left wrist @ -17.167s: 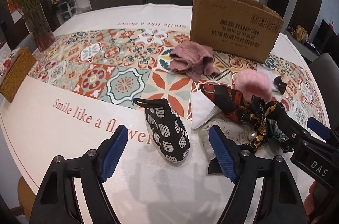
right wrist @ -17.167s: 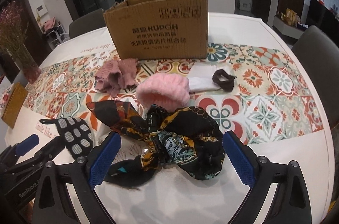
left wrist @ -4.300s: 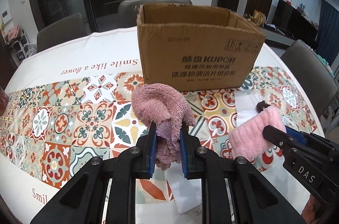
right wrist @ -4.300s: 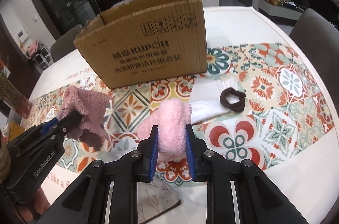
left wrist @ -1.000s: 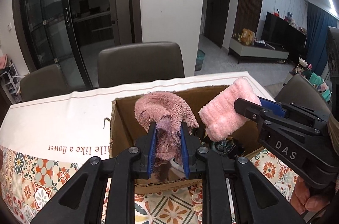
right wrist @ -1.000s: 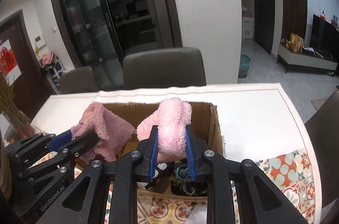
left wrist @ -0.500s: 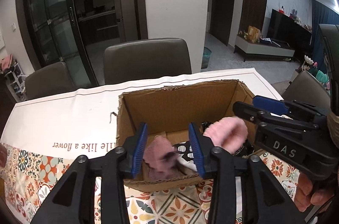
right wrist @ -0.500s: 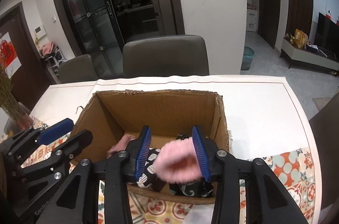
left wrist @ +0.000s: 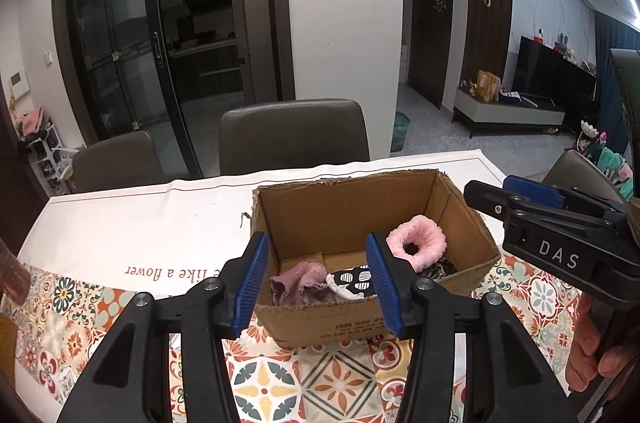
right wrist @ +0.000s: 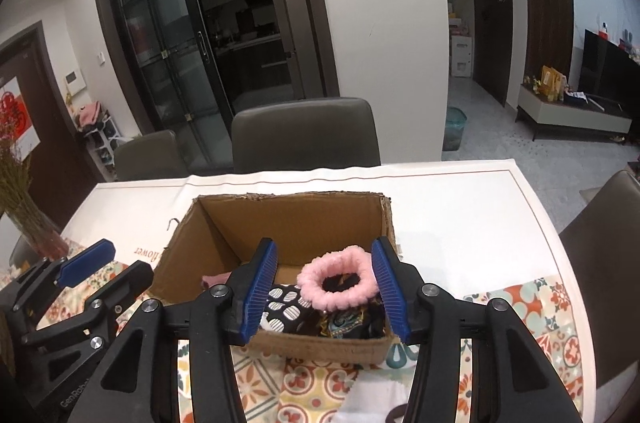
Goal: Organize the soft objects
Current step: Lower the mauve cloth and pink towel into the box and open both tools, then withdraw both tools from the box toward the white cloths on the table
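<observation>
Both tools hover over the open cardboard box [left wrist: 460, 223] on the worktop [left wrist: 132, 223]. The left hand-held gripper [left wrist: 316, 279] has just been opening, nothing between its blue pads; likewise the right hand-held gripper [right wrist: 324, 287]. The mauve cloth [left wrist: 298, 281] and fluffy pink headband [right wrist: 338, 281] lie inside the box, beside a black-and-white patterned piece [right wrist: 282, 305].

Both claws have just opened, dropping mauve cloth [left wrist: 298, 281] and pink headband [right wrist: 338, 281] into box [right wrist: 280, 219].

the cardboard box [right wrist: 320, 345] is open on top; its upright walls bar the sides, and soft things [right wrist: 338, 281] fill its near floor.
</observation>
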Motion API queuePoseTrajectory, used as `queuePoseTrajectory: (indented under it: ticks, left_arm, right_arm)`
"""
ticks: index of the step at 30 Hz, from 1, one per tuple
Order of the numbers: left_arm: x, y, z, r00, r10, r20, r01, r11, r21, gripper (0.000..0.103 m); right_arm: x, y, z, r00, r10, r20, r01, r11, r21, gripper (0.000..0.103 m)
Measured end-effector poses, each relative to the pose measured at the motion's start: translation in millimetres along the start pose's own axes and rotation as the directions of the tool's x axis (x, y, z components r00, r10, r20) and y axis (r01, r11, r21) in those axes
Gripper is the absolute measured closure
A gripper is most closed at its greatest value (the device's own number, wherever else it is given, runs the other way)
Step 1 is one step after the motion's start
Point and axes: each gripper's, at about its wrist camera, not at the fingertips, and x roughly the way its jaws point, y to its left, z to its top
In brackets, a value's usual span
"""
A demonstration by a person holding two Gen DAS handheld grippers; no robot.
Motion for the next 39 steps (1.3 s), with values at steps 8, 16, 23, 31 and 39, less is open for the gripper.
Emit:
queuePoseTrajectory:
  ticks: [8, 16, 23, 31, 39]
  left_arm:
    - [-28.6, -1.8, -10.9, 0.999, 0.017, 0.031, -0.017, 1.000, -0.006, 0.049]
    - [-52.2, -5.3, -23.5, 0.998, 0.031, 0.051, -0.030, 0.999, -0.009, 0.046]
    - [-73.1, -6.5, -40.9, 0.997, 0.049, 0.058, -0.049, 0.999, -0.012, 0.045]
    - [-91.2, -8.4, -65.3, 0.997, 0.068, 0.041, -0.066, 0.997, -0.035, 0.044]
    - [-103.2, -11.6, -87.0, 0.996, 0.085, 0.017, -0.084, 0.995, -0.058, 0.043]
  right_arm:
    - [-25.9, -4.2, -8.9, 0.999, -0.009, 0.039, 0.008, 1.000, 0.022, 0.046]
    - [-48.2, -3.7, -24.4, 0.998, -0.014, 0.055, 0.012, 0.999, 0.037, 0.046]
    - [-61.4, -2.6, -44.1, 0.999, 0.000, 0.049, -0.002, 0.999, 0.034, 0.046]
    - [-74.1, -2.5, -64.8, 0.999, 0.020, 0.040, -0.022, 0.999, 0.032, 0.046]
    - [-80.7, -0.6, -82.9, 0.999, 0.033, 0.019, -0.033, 0.999, 0.018, 0.046]
